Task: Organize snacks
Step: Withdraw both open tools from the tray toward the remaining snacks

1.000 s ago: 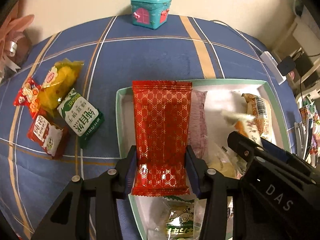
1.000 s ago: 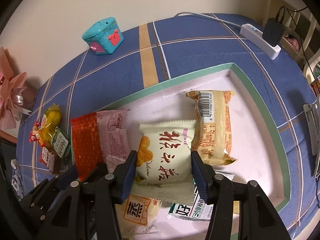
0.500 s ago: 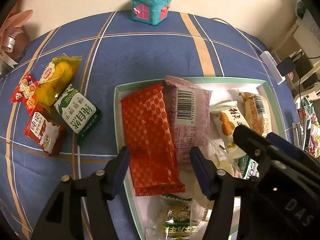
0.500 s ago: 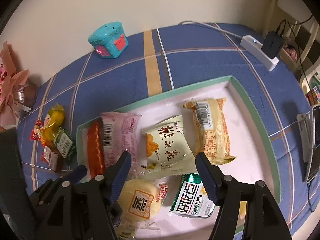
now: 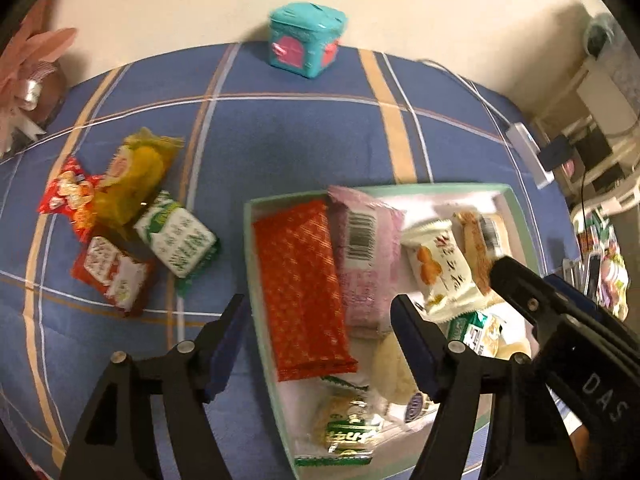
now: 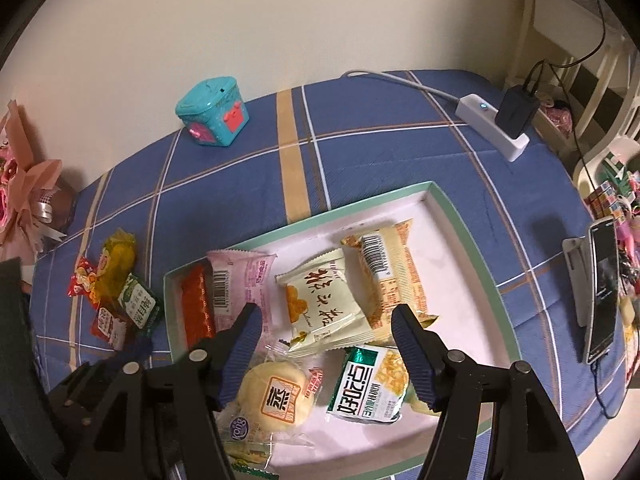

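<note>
Below left gripper (image 5: 316, 344), red packet (image 5: 300, 288) lies in tray (image 5: 250, 248).

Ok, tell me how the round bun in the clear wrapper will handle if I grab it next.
The bun looks puffy and soft, so it will probably squash under a firm pinch. Its clear wrapper looks loose and glossy, likely slippery and floppy at the edges. It seems light for its size. It lies flat in the tray, so it should not roll.

Right of the cream packet (image 6: 326, 306), the tray (image 6: 476, 268) floor lies bare, while snacks crowd its left half.
</note>
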The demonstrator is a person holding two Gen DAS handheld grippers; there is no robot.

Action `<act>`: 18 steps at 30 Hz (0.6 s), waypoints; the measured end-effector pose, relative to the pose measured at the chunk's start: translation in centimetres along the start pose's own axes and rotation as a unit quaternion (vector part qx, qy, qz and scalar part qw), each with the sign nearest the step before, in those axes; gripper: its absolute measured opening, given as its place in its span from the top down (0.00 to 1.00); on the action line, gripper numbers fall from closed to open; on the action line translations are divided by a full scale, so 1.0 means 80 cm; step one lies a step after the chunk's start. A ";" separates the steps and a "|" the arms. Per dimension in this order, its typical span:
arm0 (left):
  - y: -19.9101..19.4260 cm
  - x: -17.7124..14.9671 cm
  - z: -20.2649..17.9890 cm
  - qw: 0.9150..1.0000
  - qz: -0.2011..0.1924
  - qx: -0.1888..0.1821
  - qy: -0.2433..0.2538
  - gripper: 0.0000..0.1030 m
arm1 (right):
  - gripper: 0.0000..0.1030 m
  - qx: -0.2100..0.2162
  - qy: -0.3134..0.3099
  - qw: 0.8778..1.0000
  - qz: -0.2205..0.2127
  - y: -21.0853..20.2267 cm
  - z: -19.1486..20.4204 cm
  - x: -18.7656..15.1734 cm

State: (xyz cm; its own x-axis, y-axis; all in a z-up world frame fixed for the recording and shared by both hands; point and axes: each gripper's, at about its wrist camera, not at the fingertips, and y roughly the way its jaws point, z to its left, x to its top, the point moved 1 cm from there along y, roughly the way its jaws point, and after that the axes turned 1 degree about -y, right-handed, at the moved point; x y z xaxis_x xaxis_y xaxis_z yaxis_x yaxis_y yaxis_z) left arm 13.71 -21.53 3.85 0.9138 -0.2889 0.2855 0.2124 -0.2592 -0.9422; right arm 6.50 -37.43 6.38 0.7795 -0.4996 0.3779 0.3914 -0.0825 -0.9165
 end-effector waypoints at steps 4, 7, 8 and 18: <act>-0.006 0.004 0.029 0.999 -0.009 0.031 -0.034 0.29 | 0.30 -0.004 0.000 1.000 0.006 0.005 0.000 -0.002; -0.010 0.005 0.054 0.997 -0.013 0.044 -0.066 0.29 | 0.30 -0.007 -0.005 1.000 0.016 0.013 0.003 -0.004; -0.011 0.005 0.061 0.996 -0.015 0.051 -0.074 0.29 | 0.30 -0.007 -0.007 1.000 0.019 0.015 0.006 -0.006; -0.030 0.004 0.099 0.992 -0.030 0.071 -0.103 0.29 | 0.30 -0.005 -0.047 0.999 0.020 0.016 0.039 -0.013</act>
State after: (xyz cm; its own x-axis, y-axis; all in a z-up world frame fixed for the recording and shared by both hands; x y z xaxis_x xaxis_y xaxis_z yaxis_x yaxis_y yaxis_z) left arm 16.26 -13.71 4.78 0.9460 -0.0785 0.3146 0.3027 -0.1336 -0.9437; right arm 7.74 -34.38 5.20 0.8371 -0.4187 0.3521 0.3555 -0.0728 -0.9318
